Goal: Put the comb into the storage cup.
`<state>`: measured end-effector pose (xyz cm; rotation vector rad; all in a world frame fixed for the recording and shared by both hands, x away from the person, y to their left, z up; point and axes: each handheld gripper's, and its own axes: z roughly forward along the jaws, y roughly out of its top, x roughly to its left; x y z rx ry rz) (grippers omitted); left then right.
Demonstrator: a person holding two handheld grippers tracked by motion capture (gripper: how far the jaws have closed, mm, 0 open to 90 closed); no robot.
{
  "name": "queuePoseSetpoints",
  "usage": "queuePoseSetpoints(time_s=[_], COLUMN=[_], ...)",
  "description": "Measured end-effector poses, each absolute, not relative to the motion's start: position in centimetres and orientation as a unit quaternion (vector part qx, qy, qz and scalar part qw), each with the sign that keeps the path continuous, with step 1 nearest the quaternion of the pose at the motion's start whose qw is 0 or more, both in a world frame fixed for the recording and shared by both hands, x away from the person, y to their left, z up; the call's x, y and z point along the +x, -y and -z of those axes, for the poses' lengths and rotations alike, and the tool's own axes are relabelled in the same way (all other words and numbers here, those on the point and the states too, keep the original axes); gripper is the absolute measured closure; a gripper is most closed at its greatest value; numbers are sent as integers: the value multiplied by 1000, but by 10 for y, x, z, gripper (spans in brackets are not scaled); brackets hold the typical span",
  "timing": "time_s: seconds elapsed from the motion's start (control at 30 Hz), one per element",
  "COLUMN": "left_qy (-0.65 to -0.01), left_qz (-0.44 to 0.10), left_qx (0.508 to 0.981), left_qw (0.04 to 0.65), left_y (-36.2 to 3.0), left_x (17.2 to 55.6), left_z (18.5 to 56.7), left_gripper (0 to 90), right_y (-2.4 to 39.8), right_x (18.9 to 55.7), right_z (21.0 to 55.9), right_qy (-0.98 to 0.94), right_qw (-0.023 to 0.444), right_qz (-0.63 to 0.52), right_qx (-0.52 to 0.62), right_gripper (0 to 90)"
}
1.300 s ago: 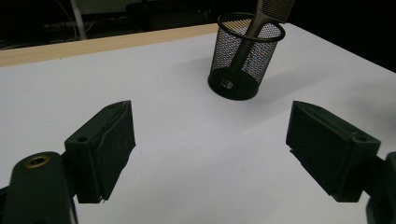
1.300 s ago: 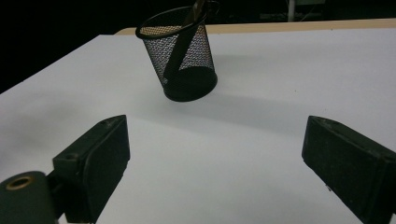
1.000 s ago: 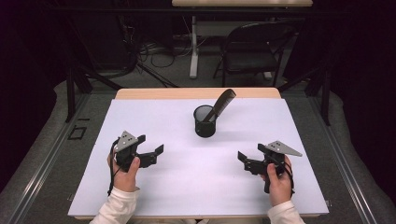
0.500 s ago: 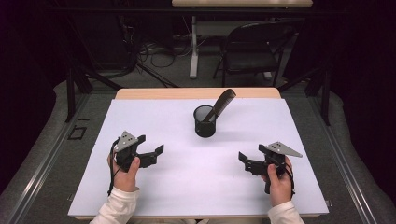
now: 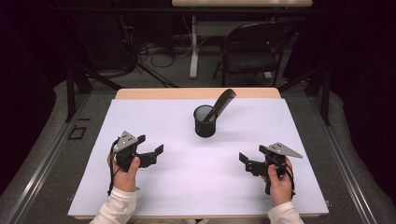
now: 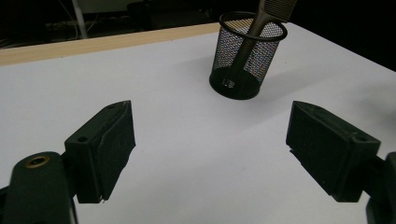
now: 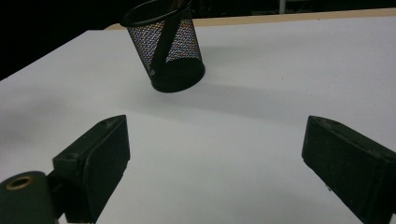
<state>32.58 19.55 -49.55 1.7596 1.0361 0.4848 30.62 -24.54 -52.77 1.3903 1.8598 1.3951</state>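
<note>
A black mesh cup (image 5: pixel 204 122) stands upright at the middle back of the white table (image 5: pixel 196 186), with a dark comb (image 5: pixel 223 103) leaning out of it to the right. The left gripper view has the cup (image 6: pixel 245 56) ahead, the comb's handle (image 6: pixel 250 39) inside it. In the right gripper view the cup (image 7: pixel 168 44) is ahead on the left. My left gripper (image 5: pixel 150 149) is held open over the table's left part. My right gripper (image 5: pixel 252 161) is held open over the right part. Both are empty and well short of the cup.
A wooden strip (image 5: pixel 196 93) edges the table's far side. Behind it stand a dark chair (image 5: pixel 254 51) and a white table leg (image 5: pixel 193 46) with cables on the floor. Grey floor borders the table on both sides.
</note>
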Motion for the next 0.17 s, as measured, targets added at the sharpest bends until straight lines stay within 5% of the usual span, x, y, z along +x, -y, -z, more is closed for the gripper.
queuePoseSetpoints(time_s=[0.17], left_qy=[-428], left_qz=[-201], left_qx=[726], left_qw=[499], left_y=[-197], left_x=[326], left_z=[495], left_gripper=[158], right_y=[246], right_x=[306], right_z=[529], right_qy=[-668], right_qw=[214], right_qz=[-505], right_qx=[503], right_gripper=[75])
